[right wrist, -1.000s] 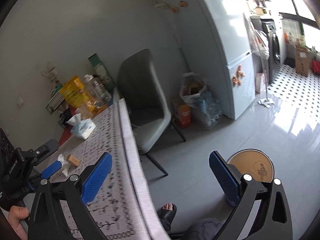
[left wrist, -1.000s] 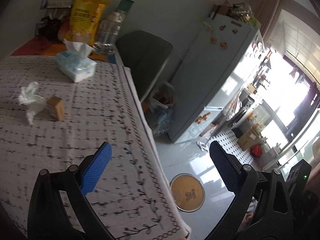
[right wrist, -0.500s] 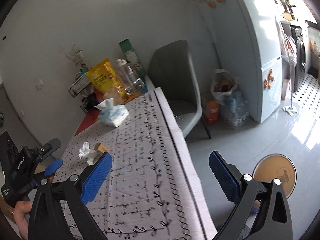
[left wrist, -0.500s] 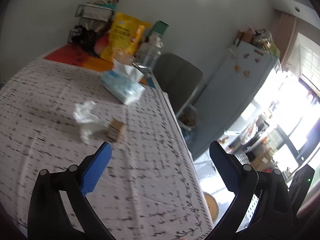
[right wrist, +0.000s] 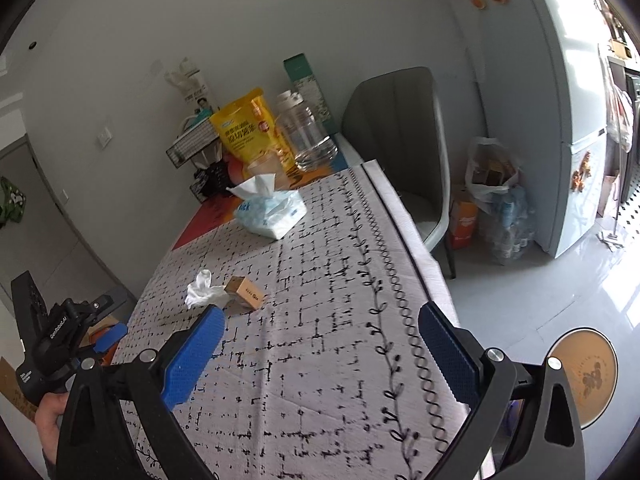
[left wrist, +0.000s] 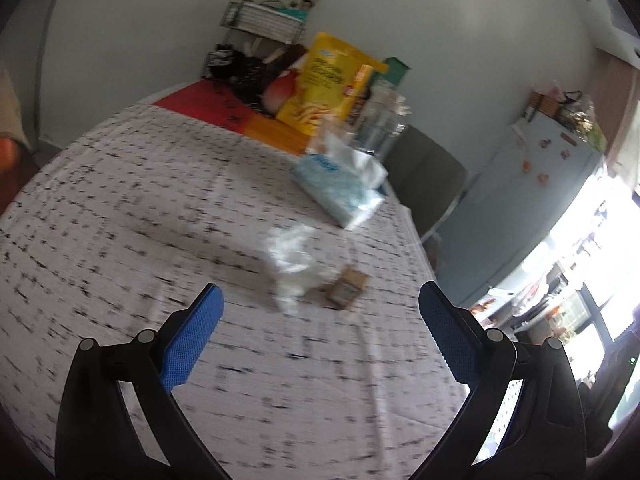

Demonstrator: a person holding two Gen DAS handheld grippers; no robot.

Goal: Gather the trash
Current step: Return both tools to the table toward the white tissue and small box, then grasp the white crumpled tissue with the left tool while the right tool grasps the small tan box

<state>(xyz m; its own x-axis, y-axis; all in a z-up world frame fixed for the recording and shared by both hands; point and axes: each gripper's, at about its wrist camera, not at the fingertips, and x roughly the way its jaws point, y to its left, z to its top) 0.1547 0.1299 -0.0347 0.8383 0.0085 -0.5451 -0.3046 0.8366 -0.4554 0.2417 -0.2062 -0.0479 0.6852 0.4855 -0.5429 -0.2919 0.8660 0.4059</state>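
A crumpled white tissue (left wrist: pixel 291 261) and a small brown cardboard box (left wrist: pixel 346 288) lie side by side on the patterned tablecloth (left wrist: pixel 140 216). Both also show in the right wrist view, the tissue (right wrist: pixel 202 289) left of the box (right wrist: pixel 245 293). My left gripper (left wrist: pixel 320 340) is open and empty, just short of the two items and above the cloth. My right gripper (right wrist: pixel 320 356) is open and empty over the table's near part. The left gripper's body (right wrist: pixel 60 336) shows at the left edge of the right wrist view.
A tissue pack (right wrist: pixel 270 210), a yellow snack bag (right wrist: pixel 246 134) and a clear jar (right wrist: pixel 306 136) stand at the table's far end. A grey chair (right wrist: pixel 394 140) is beside the table. A round wooden-topped bin (right wrist: pixel 586 376) sits on the floor near the fridge (right wrist: pixel 540 80).
Both cameras have swung left from the floor toward the table. The left gripper has moved closer to the tissue and box. Both grippers stayed open.
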